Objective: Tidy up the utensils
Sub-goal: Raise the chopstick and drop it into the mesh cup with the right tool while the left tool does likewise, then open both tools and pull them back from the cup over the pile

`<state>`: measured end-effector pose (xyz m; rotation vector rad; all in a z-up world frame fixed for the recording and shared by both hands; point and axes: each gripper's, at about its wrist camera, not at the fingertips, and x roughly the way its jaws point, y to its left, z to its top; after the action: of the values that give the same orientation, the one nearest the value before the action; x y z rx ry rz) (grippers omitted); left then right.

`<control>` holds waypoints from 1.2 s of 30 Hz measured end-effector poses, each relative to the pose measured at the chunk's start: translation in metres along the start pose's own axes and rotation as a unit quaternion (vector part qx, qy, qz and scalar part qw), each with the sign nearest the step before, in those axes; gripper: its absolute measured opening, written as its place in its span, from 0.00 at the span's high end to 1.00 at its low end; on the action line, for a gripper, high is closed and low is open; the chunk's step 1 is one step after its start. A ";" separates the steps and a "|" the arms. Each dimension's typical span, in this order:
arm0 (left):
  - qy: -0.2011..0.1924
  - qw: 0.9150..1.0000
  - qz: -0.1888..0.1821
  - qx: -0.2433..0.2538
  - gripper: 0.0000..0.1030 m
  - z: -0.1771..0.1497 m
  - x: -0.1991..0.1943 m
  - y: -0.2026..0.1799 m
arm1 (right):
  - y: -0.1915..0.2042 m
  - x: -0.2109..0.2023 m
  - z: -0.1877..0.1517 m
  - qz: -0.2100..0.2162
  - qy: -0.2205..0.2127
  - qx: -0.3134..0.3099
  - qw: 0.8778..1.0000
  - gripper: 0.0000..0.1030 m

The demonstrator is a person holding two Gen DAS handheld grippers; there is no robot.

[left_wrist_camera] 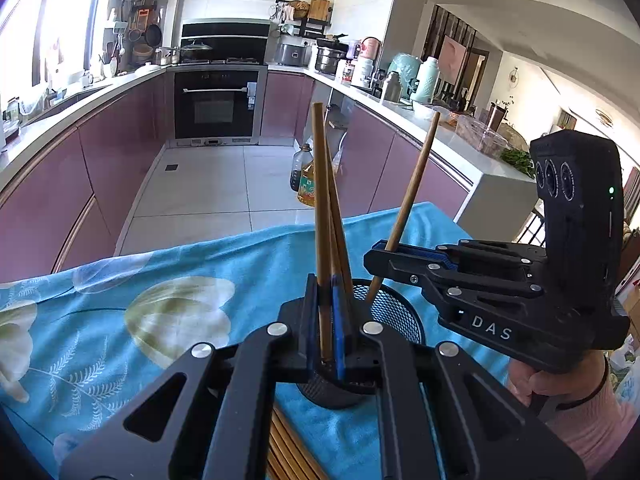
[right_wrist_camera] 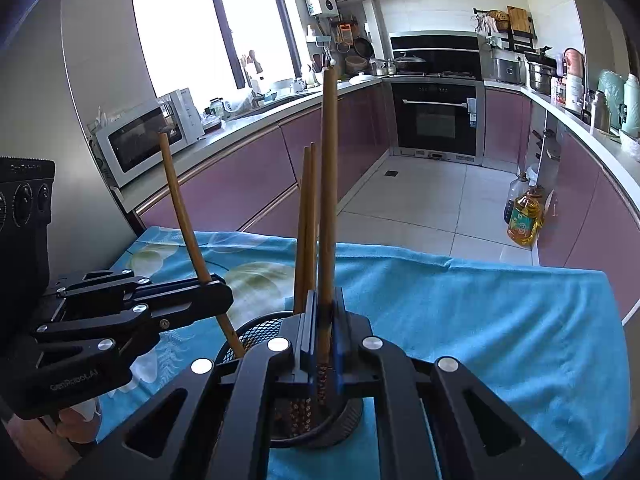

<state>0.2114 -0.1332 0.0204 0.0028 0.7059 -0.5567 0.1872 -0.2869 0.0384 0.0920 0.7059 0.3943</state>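
A black mesh cup stands on the blue floral cloth; it also shows in the right wrist view. My left gripper is shut on an upright wooden chopstick whose lower end is in the cup. My right gripper is shut on another chopstick, also lowered into the cup. In the left wrist view the right gripper comes in from the right, gripping its chopstick. Two more chopsticks stand in the cup. Loose chopsticks lie on the cloth under my left gripper.
The table edge drops to a tiled kitchen floor. Oil bottles stand on the floor by pink cabinets. A microwave sits on the left counter, an oven at the back.
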 end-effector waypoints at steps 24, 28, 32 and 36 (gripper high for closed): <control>-0.010 1.000 0.026 -0.010 0.75 -0.012 -0.006 0.005 | 0.000 -0.006 0.010 -0.032 -0.025 0.007 0.999 0.61; -0.026 0.999 0.042 -0.009 0.67 -0.023 -0.024 0.009 | 0.001 -0.024 0.005 -0.041 -0.054 0.005 0.998 0.58; -0.035 0.998 0.057 0.004 0.60 -0.042 -0.045 0.011 | 0.006 -0.052 -0.008 -0.028 -0.082 -0.006 0.996 0.51; -0.028 0.997 0.075 0.016 0.55 -0.068 -0.060 0.016 | 0.020 -0.073 -0.029 0.001 -0.091 -0.028 0.995 0.47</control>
<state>0.1403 -0.0774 0.0025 0.0692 0.6364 -0.4228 0.1111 -0.2977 0.0654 0.0751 0.5140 0.4019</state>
